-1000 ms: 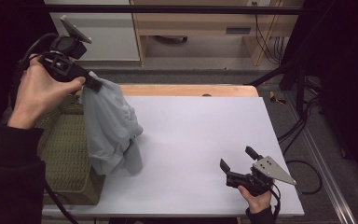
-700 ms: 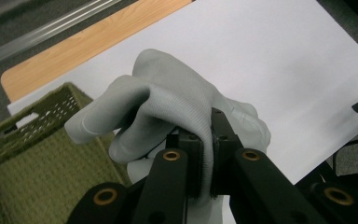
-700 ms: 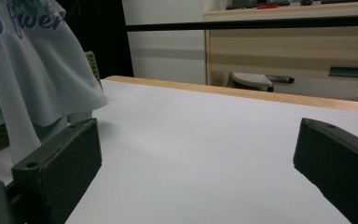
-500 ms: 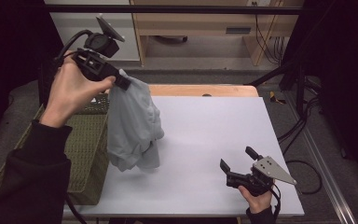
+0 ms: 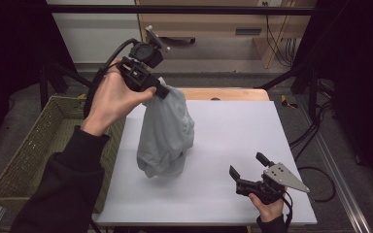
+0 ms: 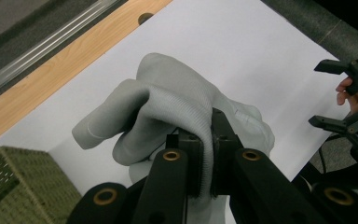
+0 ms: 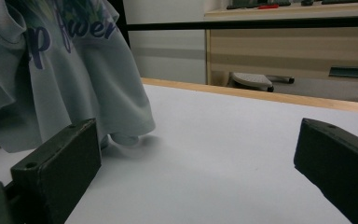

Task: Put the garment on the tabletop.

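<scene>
A woven green basket (image 5: 39, 145) sits at the table's (image 5: 233, 131) left edge. Beside it, my left gripper (image 5: 162, 92) pinches a bunched pale grey T-shirt (image 5: 167, 133) with purple lettering; the shirt hangs above the white tabletop, its hem brushing it. At the near right corner, my right gripper (image 5: 248, 166) rests with jaws spread wide, nothing between them.

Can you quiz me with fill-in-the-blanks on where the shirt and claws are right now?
The left claw is shut on the grey ____.
The shirt's bottom hangs over the white ____.
The right claw, near the table edge, has its jaws ____.
The wicker basket sits at the table's ____ side.
Missing: shirt; table; open; left
</scene>
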`<state>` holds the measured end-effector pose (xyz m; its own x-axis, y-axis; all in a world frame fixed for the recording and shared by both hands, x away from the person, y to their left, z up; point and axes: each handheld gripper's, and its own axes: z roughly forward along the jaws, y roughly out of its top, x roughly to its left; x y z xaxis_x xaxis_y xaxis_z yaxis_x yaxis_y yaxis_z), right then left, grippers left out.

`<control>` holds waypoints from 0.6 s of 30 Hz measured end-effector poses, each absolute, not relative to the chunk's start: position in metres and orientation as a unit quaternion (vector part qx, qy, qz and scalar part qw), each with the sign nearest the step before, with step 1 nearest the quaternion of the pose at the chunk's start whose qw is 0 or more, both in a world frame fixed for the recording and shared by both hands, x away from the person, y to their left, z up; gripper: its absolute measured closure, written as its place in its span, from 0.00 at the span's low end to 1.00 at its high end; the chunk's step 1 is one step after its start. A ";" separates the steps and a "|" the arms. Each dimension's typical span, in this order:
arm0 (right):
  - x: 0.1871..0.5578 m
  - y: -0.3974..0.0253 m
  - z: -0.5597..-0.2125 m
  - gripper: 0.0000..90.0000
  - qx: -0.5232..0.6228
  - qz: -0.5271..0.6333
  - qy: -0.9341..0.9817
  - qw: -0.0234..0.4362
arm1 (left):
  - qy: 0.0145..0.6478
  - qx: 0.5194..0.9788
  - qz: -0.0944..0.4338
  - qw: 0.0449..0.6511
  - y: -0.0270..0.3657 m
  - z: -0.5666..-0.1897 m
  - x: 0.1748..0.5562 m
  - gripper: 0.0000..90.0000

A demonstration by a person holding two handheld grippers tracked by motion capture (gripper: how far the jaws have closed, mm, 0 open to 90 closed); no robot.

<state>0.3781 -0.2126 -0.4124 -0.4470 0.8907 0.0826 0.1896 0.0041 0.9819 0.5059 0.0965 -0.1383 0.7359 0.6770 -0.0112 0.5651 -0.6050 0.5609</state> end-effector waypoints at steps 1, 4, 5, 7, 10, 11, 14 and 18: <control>0.378 -0.212 -0.412 0.01 0.426 0.564 0.636 0.311 | 0.344 0.892 0.099 0.276 0.093 -0.140 0.506 0.95; 0.378 -0.213 -0.412 0.01 0.425 0.565 0.636 0.310 | 0.332 0.899 0.098 0.267 0.083 -0.149 0.508 0.95; 0.378 -0.213 -0.412 0.01 0.425 0.566 0.635 0.311 | 0.328 0.901 0.097 0.267 0.079 -0.154 0.508 0.95; 0.378 -0.213 -0.412 0.01 0.426 0.569 0.632 0.309 | 0.320 0.905 0.094 0.264 0.075 -0.160 0.509 0.95; 0.378 -0.213 -0.412 0.01 0.427 0.567 0.634 0.307 | 0.318 0.906 0.090 0.264 0.069 -0.173 0.512 0.95; 0.378 -0.213 -0.412 0.01 0.426 0.566 0.635 0.308 | 0.317 0.908 0.087 0.261 0.067 -0.179 0.513 0.95; 0.379 -0.213 -0.413 0.01 0.422 0.567 0.635 0.312 | 0.314 0.911 0.078 0.255 0.064 -0.194 0.516 0.95; 0.379 -0.212 -0.414 0.01 0.426 0.563 0.637 0.309 | 0.312 0.914 0.068 0.252 0.063 -0.217 0.522 0.95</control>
<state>0.3787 -0.2124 -0.4140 -0.4462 0.8908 0.0852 0.1945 0.0036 0.9809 0.5223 0.0627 -0.2166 0.7963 0.6040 -0.0322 0.5351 -0.6788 0.5029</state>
